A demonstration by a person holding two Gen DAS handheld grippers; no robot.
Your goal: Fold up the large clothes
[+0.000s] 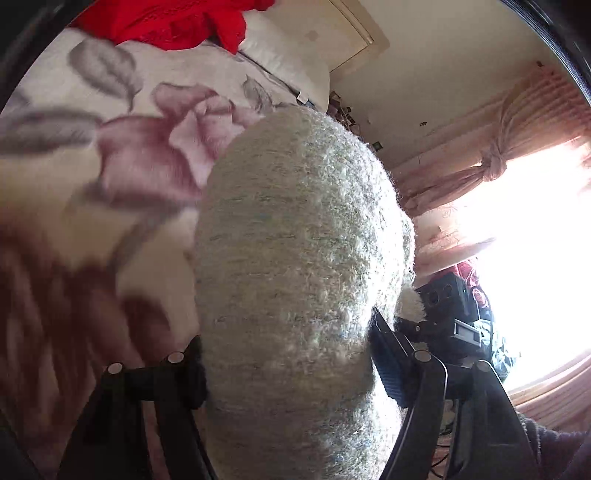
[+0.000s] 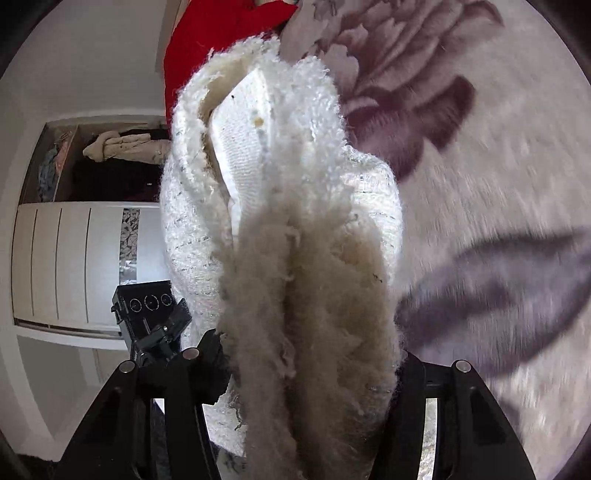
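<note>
White fuzzy knit (image 2: 280, 192) – grey-flecked, beige fleece inside. Beyond it, red cloth (image 1: 166, 22) on a white bedspread (image 1: 110, 122) with mauve flowers, grey leaves.

Fuzzy white knit garment (image 1: 295, 266), bunched, fleecy lining (image 2: 306, 332) showing, lifted above the bed

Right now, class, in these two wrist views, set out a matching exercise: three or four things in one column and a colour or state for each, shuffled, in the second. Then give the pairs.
Things:
1. fuzzy white knitted garment
2. crumpled cloth at the head of the bed
3. floral plush bedspread
4. pink curtain by the window

Descriptions:
A. tied in a knot
B. bright red
C. clamped in both grippers' jaws
D. printed with purple flowers and grey leaves

Pairs: 1-C, 2-B, 3-D, 4-A
</note>
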